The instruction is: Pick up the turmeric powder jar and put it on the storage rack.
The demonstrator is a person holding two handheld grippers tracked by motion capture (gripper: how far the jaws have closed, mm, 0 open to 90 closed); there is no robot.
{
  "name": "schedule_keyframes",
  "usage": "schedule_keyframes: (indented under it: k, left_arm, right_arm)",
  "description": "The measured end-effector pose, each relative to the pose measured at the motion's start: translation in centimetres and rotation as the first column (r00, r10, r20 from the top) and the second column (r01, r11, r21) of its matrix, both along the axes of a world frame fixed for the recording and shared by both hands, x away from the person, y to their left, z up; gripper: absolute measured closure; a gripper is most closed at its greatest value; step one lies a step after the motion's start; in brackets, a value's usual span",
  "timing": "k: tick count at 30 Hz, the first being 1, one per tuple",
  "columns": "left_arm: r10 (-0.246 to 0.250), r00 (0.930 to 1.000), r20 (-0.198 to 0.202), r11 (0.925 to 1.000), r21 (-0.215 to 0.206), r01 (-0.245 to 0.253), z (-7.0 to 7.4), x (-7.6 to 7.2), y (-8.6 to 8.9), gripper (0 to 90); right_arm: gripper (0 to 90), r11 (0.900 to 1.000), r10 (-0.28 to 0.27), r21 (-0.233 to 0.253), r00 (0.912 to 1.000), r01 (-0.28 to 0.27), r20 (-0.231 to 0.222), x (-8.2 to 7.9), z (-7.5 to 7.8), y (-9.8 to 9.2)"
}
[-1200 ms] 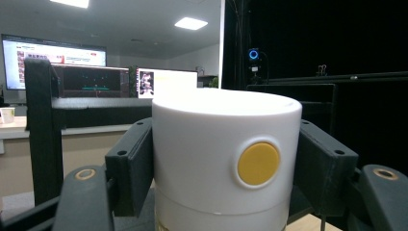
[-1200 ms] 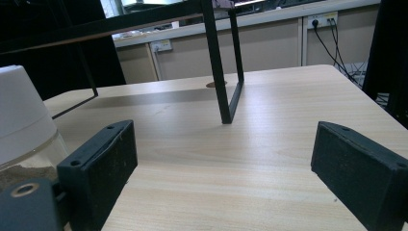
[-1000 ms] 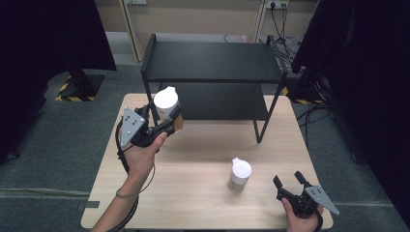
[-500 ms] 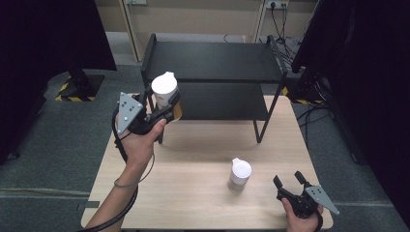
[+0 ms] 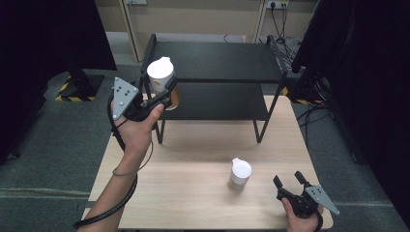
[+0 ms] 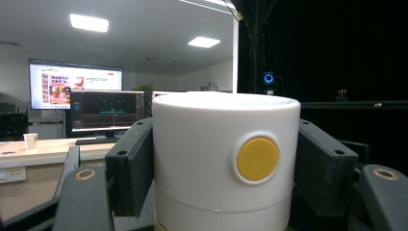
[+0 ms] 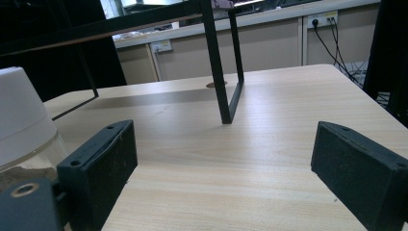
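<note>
Pale wood counter [image 5: 193,193] carries a black two-level shelf [image 5: 217,60] at its far end, with grey floor all around. I have my left tool [image 5: 162,94] clenched on a white-capped jar [image 5: 161,77], raised off the counter at the shelf's front left corner. In the left gripper view the jaws press flat on both sides of the jar's white cap [image 6: 226,154], its yellow dot facing the camera, and the jar stands upright, long axis vertical.

What matters for the next move, as I judge it, is that the jar sits just in front of and about level with the shelf's upper board, so the shelf lies straight ahead of the tool, away from me. I would have to carry it forward and keep it upright to set it down on a board; which level it suits I cannot say.

My right tool [image 5: 291,183] rests released at the near right of the counter, jaws spread wide on nothing. A second jar [image 5: 240,175] with the same white cap stands on the counter just to its left, near but not touching. My right hand is much the nearer one to it.
</note>
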State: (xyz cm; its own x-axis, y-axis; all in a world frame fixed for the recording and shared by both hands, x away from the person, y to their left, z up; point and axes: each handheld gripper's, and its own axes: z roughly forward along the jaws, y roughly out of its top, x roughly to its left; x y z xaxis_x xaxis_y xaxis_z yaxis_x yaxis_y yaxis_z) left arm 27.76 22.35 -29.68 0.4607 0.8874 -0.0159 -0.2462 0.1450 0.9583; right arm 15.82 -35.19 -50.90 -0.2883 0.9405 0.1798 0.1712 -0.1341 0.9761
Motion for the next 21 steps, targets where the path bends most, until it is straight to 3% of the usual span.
schedule_keyframes:
  k: [21]
  left_arm:
    - [0.046,0.9988,0.014,0.9989,-0.008,-0.046,3.5,2.4,-0.7,30.6]
  right_arm:
    - [9.2,1.000,0.003,0.002,1.0000,-0.003,0.000,0.0,0.0,-0.1]
